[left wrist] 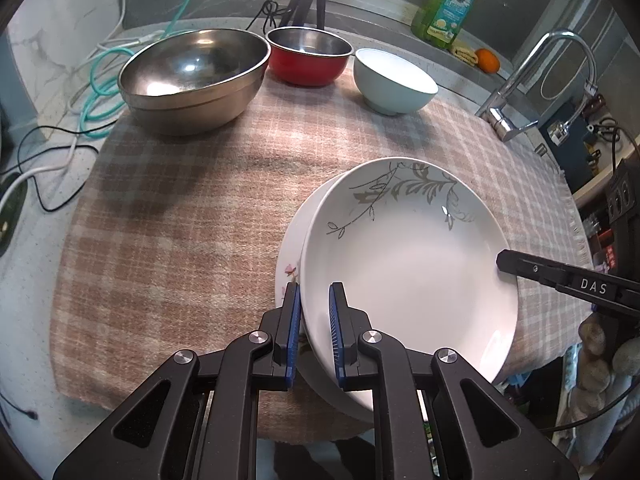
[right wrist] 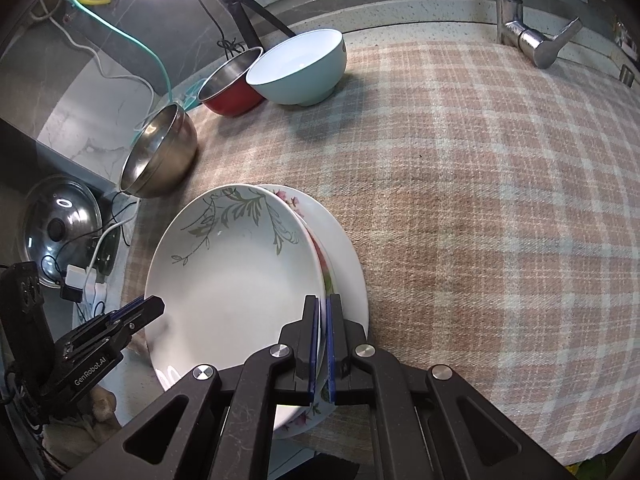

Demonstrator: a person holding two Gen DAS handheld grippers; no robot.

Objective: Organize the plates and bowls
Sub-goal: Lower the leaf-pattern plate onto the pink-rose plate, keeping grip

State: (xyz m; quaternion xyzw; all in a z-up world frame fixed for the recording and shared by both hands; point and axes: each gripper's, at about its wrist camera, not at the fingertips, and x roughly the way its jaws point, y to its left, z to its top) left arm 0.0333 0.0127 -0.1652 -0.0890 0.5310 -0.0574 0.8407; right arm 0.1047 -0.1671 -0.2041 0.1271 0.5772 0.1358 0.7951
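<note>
two hand-held grippers hold one plate over a checked cloth (left wrist: 180, 216) on a kitchen worktop (left wrist: 24, 300). the left hand-held gripper (left wrist: 315, 312) is pinched narrow on the near-left rim of the leaf-patterned plate (left wrist: 404, 256), one blue pad on each face of the rim. the right hand-held gripper (right wrist: 323, 328) has its jaws almost together on the opposite rim of the same plate (in its own view the pads clamp the thin edge).

the leaf-patterned plate sits tilted over a floral plate (right wrist: 344, 240), which lies on the cloth beneath it and peeks out along one side. whether the two plates touch at the low edge cannot be told.

across the cloth, well apart from the plates, stand a large steel bowl (left wrist: 192, 80), a red bowl (left wrist: 308, 56) and a pale blue bowl (left wrist: 394, 80) in a row. a faucet (left wrist: 532, 88) and a green bottle (left wrist: 448, 4) stand behind them.

the step in hand looks like stacking: the top plate being seated onto the one below. the next move likely calls for levelling the plate so it nests centred on the floral plate, then letting both grips go without dragging the rim sideways. the bowls appear not yet nested, so that part of the job seems to remain.
</note>
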